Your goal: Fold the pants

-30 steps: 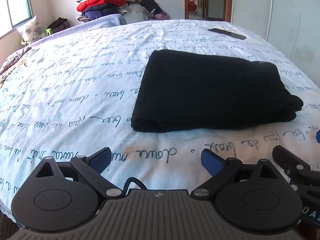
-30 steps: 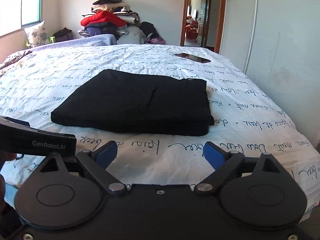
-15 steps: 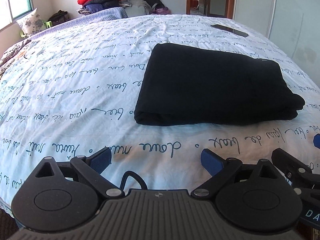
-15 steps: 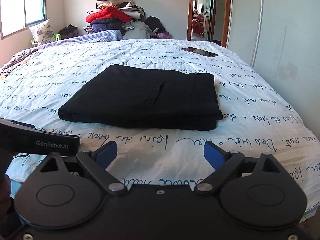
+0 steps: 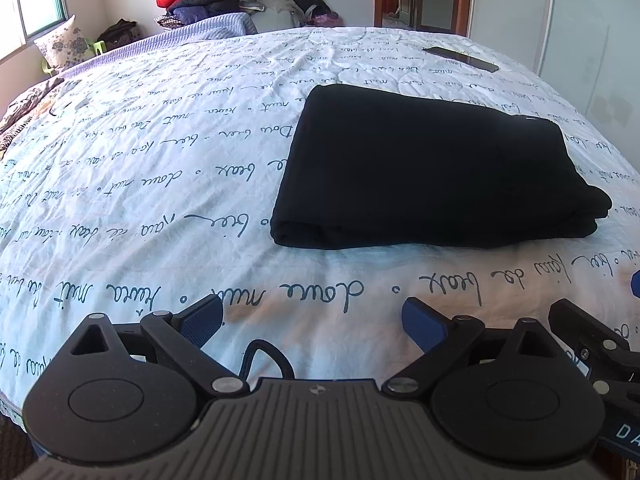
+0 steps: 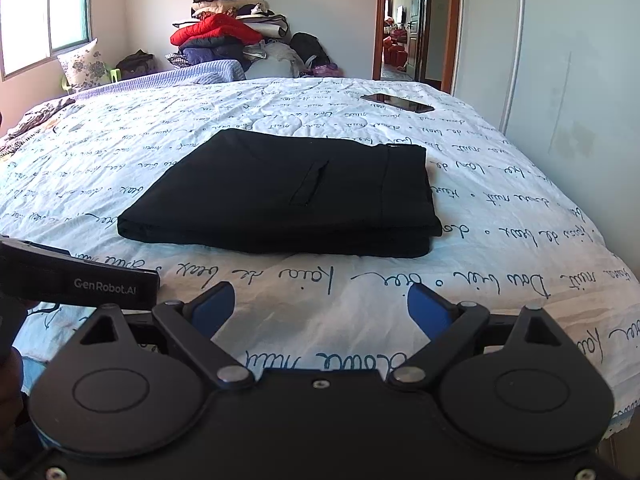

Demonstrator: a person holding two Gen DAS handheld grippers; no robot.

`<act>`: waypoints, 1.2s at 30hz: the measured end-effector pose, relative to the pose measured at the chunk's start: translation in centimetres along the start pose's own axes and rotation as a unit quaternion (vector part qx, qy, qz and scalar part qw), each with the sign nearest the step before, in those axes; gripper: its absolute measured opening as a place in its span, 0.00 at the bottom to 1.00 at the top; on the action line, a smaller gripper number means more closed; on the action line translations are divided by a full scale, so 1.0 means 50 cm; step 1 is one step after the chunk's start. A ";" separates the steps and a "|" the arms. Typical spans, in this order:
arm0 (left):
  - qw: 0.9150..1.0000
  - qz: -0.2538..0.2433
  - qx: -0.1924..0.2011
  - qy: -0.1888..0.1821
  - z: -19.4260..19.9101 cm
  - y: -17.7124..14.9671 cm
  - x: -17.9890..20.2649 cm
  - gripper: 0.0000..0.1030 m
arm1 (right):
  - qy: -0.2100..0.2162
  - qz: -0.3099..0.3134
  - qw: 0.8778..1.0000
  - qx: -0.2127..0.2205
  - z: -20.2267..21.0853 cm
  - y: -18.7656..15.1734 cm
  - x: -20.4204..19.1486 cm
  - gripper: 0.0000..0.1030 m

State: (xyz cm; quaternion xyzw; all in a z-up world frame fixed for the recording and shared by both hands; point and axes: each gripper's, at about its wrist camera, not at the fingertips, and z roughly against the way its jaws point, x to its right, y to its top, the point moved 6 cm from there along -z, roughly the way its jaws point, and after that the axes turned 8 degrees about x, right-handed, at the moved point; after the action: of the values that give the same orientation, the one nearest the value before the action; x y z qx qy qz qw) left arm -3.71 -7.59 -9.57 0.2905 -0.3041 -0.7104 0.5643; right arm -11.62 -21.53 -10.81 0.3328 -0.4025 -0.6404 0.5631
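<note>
The black pants [image 5: 428, 168] lie folded into a flat rectangle on the bed, also in the right wrist view [image 6: 292, 192], with a back pocket showing on top. My left gripper [image 5: 314, 320] is open and empty, above the bed's near edge, short of the pants. My right gripper [image 6: 320, 312] is open and empty, also short of the pants. The right gripper's body shows at the right edge of the left wrist view [image 5: 592, 348]; the left gripper's body shows at the left of the right wrist view [image 6: 80, 280].
The bed has a white quilt with blue handwriting [image 6: 160, 128]. A dark phone [image 6: 396, 103] lies beyond the pants. A pile of clothes [image 6: 228, 36] stands at the far end, a pillow [image 6: 84, 64] at far left, a wardrobe wall [image 6: 560, 80] and doorway on the right.
Both grippers have drawn back and risen a little from the folded pants, staying open. The pants have not moved.
</note>
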 end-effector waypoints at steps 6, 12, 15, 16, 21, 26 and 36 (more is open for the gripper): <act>1.000 0.000 0.000 0.001 0.001 0.000 -0.001 0.95 | 0.000 0.002 1.000 0.000 0.001 -0.003 0.001 0.91; 1.000 0.001 0.000 0.001 0.000 0.001 0.000 0.95 | 0.002 0.002 1.000 0.000 0.002 -0.002 -0.001 0.91; 1.000 0.000 0.000 0.001 0.001 0.001 -0.001 0.95 | 0.002 0.001 1.000 0.000 0.002 -0.002 0.000 0.91; 1.000 0.000 0.000 0.001 0.001 0.001 -0.001 0.95 | 0.002 0.001 1.000 0.000 0.002 -0.003 0.000 0.91; 1.000 0.001 0.001 0.001 0.003 0.002 -0.001 0.95 | 0.002 0.002 1.000 0.000 0.002 -0.003 0.002 0.92; 1.000 0.000 0.002 0.002 0.004 0.001 0.000 0.95 | 0.001 0.000 1.000 0.001 0.003 -0.004 0.003 0.92; 1.000 0.000 0.002 0.002 0.003 0.002 0.000 0.95 | 0.002 0.000 1.000 0.001 0.003 -0.004 0.004 0.92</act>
State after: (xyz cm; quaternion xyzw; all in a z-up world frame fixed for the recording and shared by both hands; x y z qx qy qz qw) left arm -3.78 -7.58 -9.40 0.2933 -0.3040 -0.7093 0.5643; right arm -11.85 -21.68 -10.93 0.3345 -0.4017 -0.6397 0.5636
